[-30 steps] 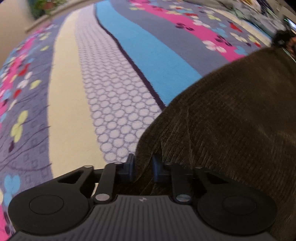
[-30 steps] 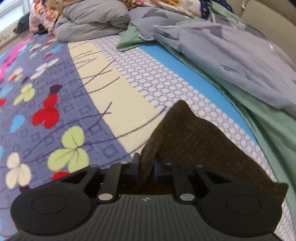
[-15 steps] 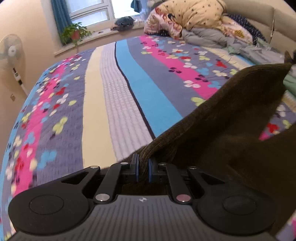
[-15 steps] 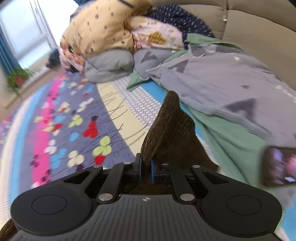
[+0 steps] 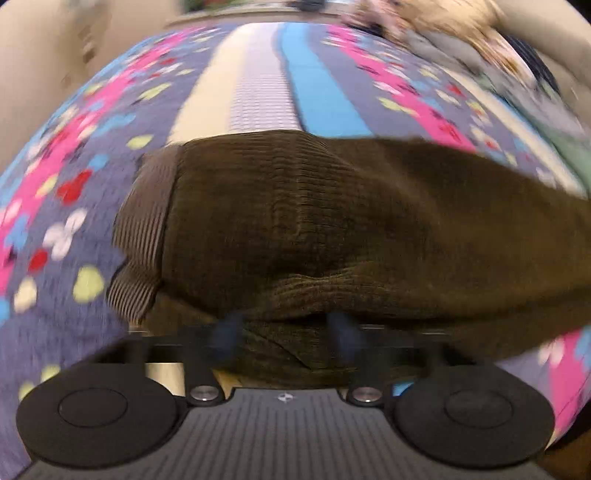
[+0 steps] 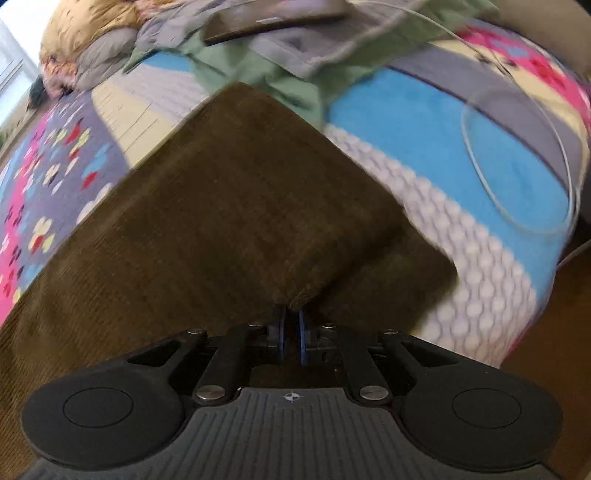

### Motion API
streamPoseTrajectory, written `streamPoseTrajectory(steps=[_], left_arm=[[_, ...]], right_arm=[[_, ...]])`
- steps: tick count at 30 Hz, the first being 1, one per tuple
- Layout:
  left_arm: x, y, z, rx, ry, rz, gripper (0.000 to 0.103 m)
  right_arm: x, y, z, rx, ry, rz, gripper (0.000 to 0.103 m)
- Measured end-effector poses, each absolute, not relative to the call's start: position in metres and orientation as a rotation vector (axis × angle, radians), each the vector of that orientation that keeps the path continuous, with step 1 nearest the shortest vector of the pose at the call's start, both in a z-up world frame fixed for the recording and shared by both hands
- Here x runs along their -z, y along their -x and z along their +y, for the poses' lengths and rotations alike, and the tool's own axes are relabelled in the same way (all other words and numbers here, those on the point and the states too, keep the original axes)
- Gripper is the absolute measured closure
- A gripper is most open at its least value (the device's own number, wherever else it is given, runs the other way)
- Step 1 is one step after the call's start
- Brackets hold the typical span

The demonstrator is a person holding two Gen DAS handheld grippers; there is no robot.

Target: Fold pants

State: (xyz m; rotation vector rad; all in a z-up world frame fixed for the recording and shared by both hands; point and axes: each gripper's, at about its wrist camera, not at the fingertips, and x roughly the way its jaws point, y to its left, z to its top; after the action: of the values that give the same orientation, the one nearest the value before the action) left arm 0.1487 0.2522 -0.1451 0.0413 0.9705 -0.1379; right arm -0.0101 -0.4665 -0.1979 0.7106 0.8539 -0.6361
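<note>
The dark brown corduroy pants [image 5: 332, 221] lie folded over on the striped flowered bedspread [image 5: 258, 85], a lighter ribbed waistband [image 5: 144, 221] at their left end. My left gripper [image 5: 284, 332] is open, its blurred fingers apart at the near folded edge, with cloth between them. In the right wrist view the pants [image 6: 229, 206] spread ahead as a folded layer. My right gripper [image 6: 291, 332] is shut on a corner of the pants.
A green sheet and grey bedding [image 6: 280, 62] are heaped at the far side, with a dark flat phone [image 6: 273, 18] on top. A thin white cable [image 6: 517, 155] loops on the bedspread [image 6: 424, 122] at right. The bed's edge [image 6: 524, 325] drops off near right.
Both grippers have carried the pants' end over and down onto the rest of the pants. The left gripper has opened and let go; the right stays shut.
</note>
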Motion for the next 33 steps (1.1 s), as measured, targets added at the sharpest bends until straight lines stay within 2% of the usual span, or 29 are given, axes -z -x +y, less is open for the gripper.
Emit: streamPoseTrajectory(steps=[5,11,18,20,21,22,23,24,25,26,27,28,29,33], left_arm=[[0.117,-0.138,0.274,0.034,0.201,0.836,0.003],[0.115,-0.158,0.296,-0.089,0.413,0.809,0.002],[0.136,-0.198,0.301,-0.219,0.476,0.873,0.003],[0.142,-0.205,0.301,-0.269,0.492,0.883,0.003],[0.143,-0.209,0.301,-0.283,0.501,0.885,0.003],[0.144,-0.213,0.300,-0.278,0.500,0.882,0.005],[0.143,-0.216,0.298,-0.271,0.490,0.885,0.007],[0.140,-0.219,0.294,-0.295,0.454,0.885,0.021],[0.136,-0.221,0.289,-0.330,0.405,0.877,0.044],[0.133,-0.223,0.288,-0.352,0.374,0.874,0.055],[0.130,-0.224,0.288,-0.370,0.365,0.875,0.068],[0.127,-0.223,0.290,-0.384,0.382,0.869,0.076],[0.122,-0.221,0.293,-0.377,0.407,0.856,0.078],[0.099,-0.214,0.293,-0.332,0.402,0.841,0.084]], right_arm=[[0.194,0.011,-0.475,0.638,-0.764,0.825,0.096],[0.198,0.020,-0.480,0.636,-0.820,0.805,0.093],[0.205,0.019,-0.486,0.664,-0.896,0.775,0.076],[0.203,0.016,-0.486,0.668,-0.901,0.768,0.069],[0.201,0.014,-0.487,0.665,-0.902,0.766,0.059],[0.200,0.011,-0.487,0.661,-0.909,0.763,0.045],[0.198,0.010,-0.488,0.660,-0.927,0.749,0.037],[0.197,0.009,-0.489,0.665,-0.947,0.730,0.025],[0.196,0.009,-0.491,0.681,-0.962,0.704,0.024],[0.195,0.009,-0.491,0.701,-0.965,0.681,0.026],[0.195,0.007,-0.492,0.711,-0.959,0.676,0.048],[0.195,0.003,-0.494,0.739,-0.933,0.703,0.085],[0.193,0.000,-0.496,0.765,-0.914,0.722,0.093],[0.169,-0.005,-0.500,0.709,-0.880,0.659,0.095]])
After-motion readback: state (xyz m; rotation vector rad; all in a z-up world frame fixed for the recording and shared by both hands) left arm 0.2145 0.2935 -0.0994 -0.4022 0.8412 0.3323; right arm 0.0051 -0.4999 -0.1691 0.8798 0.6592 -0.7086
